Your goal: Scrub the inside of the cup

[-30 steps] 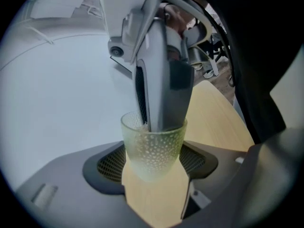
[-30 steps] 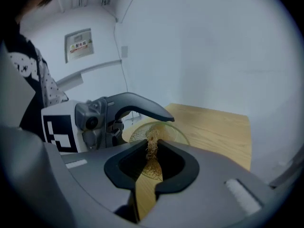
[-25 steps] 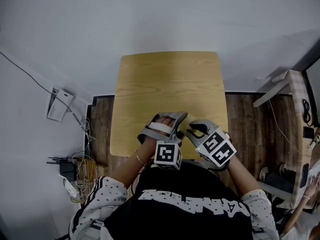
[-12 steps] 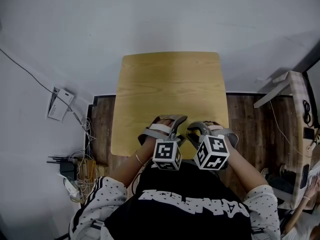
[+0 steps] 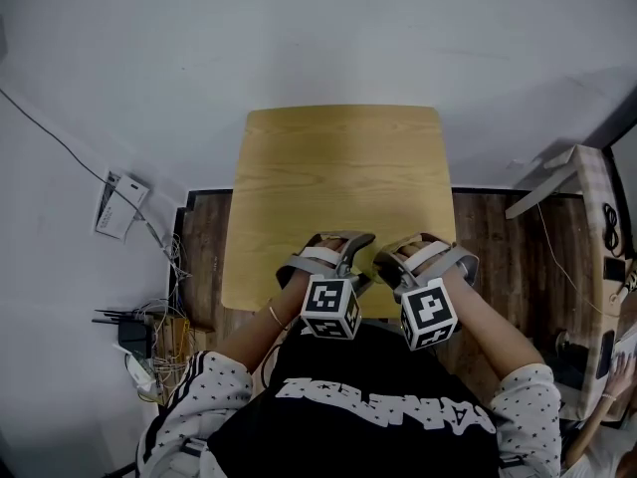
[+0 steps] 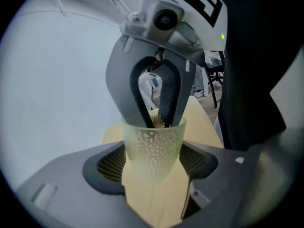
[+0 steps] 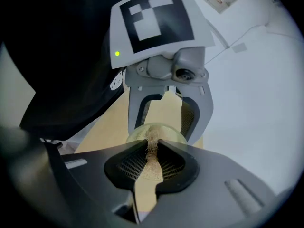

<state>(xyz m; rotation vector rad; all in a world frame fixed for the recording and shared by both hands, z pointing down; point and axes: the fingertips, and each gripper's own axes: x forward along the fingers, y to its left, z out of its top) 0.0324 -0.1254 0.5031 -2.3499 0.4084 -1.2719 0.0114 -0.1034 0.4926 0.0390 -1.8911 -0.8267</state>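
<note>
Rotating since a second ago, the right gripper (image 7: 152, 148) works its pinched scrubber (image 7: 152, 164) inside the cup (image 6: 153, 144) that the left gripper (image 6: 154, 167) clamps.

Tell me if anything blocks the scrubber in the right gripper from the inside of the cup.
Nothing visible does. The right gripper, shut on the tan fibrous scrubber, has its tips in the open mouth of the cup. The left gripper clamps the cup from outside, its jaws on the wall, clear of the opening.
</note>
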